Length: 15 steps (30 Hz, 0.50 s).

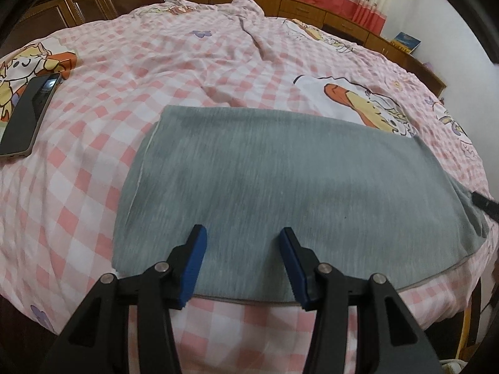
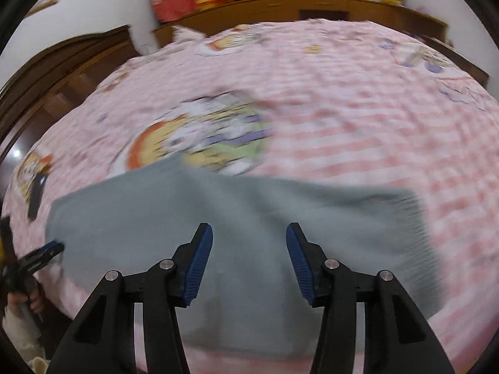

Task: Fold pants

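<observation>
Nearby, phone (image 1: pixel 28 115) left of folded pants (image 1: pixel 280 193), bed (image 1: pixel 78 187).

Both grippers look like the same build; the left gripper (image 1: pixel 242 237) has matte black plastic arms shaped like a clamp, with triangular cutouts low down and round silver pivot screws at the joints; its fingertips (image 1: pixel 194 268) carry bright blue rubbery pads. The right gripper (image 2: pixel 249 233) matches it, same black arms and silver screws; its blue pads (image 2: pixel 199 265) show fine ribbing on the inner face.
</observation>
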Tool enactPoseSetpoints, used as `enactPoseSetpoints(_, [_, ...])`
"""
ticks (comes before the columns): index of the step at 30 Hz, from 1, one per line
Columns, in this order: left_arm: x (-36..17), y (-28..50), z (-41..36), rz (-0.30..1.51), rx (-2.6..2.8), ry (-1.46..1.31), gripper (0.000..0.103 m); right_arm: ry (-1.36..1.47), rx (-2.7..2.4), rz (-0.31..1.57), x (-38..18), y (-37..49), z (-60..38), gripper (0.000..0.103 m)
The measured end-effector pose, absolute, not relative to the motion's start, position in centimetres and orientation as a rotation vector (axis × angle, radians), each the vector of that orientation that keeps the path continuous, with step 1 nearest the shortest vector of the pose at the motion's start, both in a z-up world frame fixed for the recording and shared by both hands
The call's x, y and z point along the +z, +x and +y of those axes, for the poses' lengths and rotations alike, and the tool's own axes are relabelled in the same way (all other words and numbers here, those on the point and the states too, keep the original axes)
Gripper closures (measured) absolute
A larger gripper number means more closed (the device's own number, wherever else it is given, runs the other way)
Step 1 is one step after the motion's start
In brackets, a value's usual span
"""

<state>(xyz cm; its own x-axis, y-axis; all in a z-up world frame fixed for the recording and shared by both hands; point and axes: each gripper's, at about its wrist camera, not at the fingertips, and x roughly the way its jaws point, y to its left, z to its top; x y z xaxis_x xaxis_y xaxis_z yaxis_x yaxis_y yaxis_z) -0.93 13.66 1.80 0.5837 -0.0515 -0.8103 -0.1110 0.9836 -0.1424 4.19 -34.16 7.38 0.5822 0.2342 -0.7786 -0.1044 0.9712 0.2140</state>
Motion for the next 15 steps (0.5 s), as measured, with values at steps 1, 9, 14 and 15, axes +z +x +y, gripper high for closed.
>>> enactPoseSetpoints(1, [1.8,-0.8,13.5,0.951,0.044,-0.184,0.052,0.169,0.213,0.977,7.0,5.1,-35.5,0.052])
enactPoseSetpoints(9, [1.5,-0.7,13.1,0.976,0.12,-0.178,0.049,0.098,-0.058,1.041,1.5,9.9,-39.0,0.099])
enactPoseSetpoints(14, [1.4,-0.6,13.5,1.001,0.144,-0.183,0.049,0.184,-0.089,0.993,1.6,11.0,-40.4,0.103])
enactPoseSetpoints(15, [1.5,-0.7,13.5,1.004,0.149,-0.183,0.049,0.184,-0.088,0.99,1.7,10.9,-40.4,0.103])
